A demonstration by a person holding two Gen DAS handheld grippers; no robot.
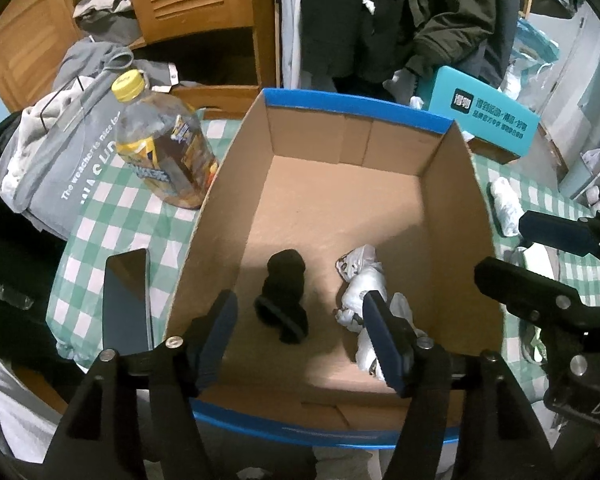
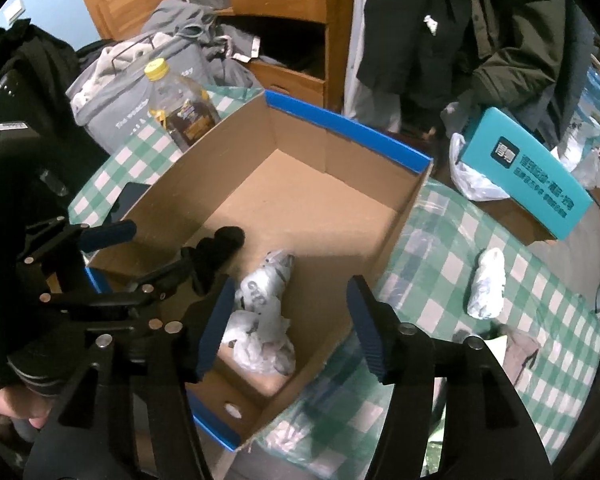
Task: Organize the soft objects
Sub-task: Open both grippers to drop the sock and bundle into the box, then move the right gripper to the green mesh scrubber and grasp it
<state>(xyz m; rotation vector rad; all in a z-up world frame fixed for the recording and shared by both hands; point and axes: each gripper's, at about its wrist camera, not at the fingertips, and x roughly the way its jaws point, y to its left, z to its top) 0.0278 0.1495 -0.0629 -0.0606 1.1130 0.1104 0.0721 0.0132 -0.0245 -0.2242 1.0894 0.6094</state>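
A cardboard box with a blue rim (image 1: 352, 110) (image 2: 340, 124) stands open on the checked tablecloth. On its floor lie a black rolled sock (image 1: 282, 300) (image 2: 220, 246) and a white crumpled bundle (image 1: 360, 280) (image 2: 260, 320). My left gripper (image 1: 304, 322) (image 2: 140, 254) hovers over the box's near end, open, with the sock below the gap between its fingers. Over the box's right side my right gripper (image 2: 292, 328) (image 1: 540, 256) is open too, above the white bundle, which nothing grips. Another white rolled bundle (image 1: 506, 208) (image 2: 486, 284) lies on the cloth right of the box.
A yellow-capped bottle (image 1: 160, 152) and a dark phone (image 1: 126, 300) lie left of the box. A grey bag with clothes (image 1: 60, 140) sits further left. A teal-lidded box (image 2: 528, 172) is at the right. A wooden cabinet and hanging dark jackets (image 1: 380, 20) stand behind.
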